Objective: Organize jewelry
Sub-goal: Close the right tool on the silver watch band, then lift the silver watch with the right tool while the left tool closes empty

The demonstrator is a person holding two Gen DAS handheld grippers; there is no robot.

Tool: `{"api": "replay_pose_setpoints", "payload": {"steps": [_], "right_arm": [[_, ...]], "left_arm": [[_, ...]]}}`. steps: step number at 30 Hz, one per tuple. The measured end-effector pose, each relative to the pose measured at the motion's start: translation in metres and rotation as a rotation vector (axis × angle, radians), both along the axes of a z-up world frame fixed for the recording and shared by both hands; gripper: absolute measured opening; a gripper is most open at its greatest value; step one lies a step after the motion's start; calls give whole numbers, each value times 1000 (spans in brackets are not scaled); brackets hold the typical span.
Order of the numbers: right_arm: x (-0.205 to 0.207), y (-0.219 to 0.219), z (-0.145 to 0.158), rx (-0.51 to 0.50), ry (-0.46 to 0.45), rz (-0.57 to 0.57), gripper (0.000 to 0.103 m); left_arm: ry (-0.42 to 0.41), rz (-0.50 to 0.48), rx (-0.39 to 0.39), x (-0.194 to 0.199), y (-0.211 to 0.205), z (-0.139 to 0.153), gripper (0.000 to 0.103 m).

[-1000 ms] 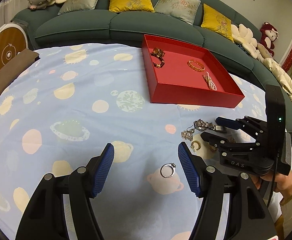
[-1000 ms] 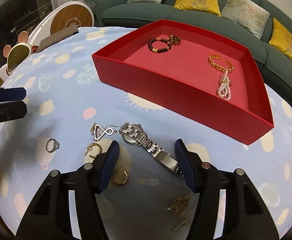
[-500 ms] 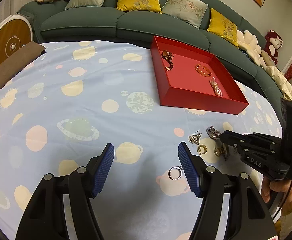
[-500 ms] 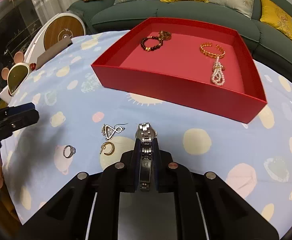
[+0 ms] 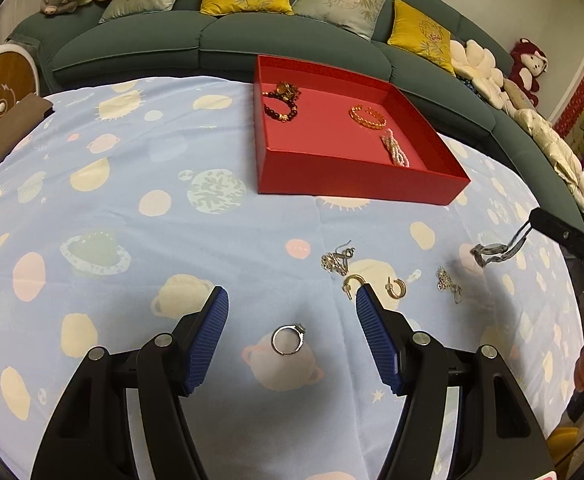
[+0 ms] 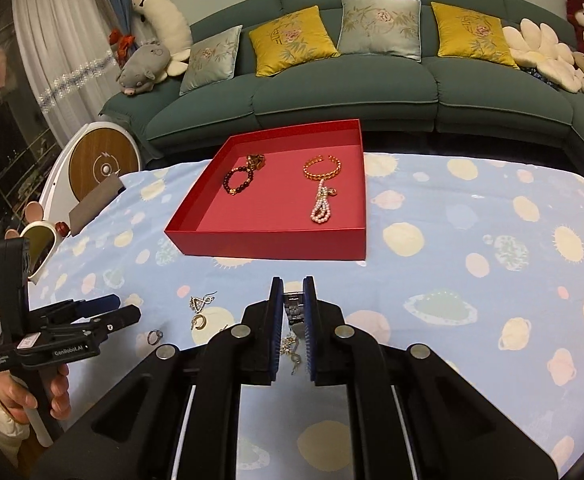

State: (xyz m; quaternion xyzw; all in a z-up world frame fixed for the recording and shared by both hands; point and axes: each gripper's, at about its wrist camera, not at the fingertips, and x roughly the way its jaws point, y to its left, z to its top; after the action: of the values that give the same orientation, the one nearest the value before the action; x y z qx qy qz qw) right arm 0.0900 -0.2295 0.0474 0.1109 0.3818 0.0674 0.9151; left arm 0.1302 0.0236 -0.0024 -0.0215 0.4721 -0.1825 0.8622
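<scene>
Watch [image 6: 294, 309] hangs clamped in my right gripper [image 6: 292, 320], left gripper [image 5: 288, 334] open, so I carry it gently above the far red tray [image 6: 268, 242].

Both wrist views face the red tray [image 5: 356, 188], sofa [image 6: 372, 92] behind

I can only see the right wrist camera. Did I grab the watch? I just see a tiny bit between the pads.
Observer: Yes. In the left wrist view the watch dangles by its strap from your right hand-held gripper.
Child: Is the ring near the other one?
Observer: The ring lies on the tablecloth between the open fingers of the left hand-held gripper, untouched.
Child: I only see one gold earring!
Observer: There are two: one gold hoop and a second hoop beside it, which your own gripper hides from you.
</scene>
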Motion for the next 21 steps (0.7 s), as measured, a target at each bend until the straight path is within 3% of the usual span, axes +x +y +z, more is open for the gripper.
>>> {"api": "replay_pose_setpoints", "payload": {"steps": [9,15,18,21], "right_arm": [[-14,-20,-3,-12,7,-33,9],[-17,-24,-6,-15,18,-32,9],[-16,-21,-7,-21,24,-22,9],[-15,-17,-8,-21,25,-15,9]], "left_arm": [[24,-55,49,-14,-15,-17,64],[10,-68,124,-24,-8,-35,64],[-18,-70,144,-24,-9,-38,61],[-29,-84,140,-22,-13,-39,50]]}}
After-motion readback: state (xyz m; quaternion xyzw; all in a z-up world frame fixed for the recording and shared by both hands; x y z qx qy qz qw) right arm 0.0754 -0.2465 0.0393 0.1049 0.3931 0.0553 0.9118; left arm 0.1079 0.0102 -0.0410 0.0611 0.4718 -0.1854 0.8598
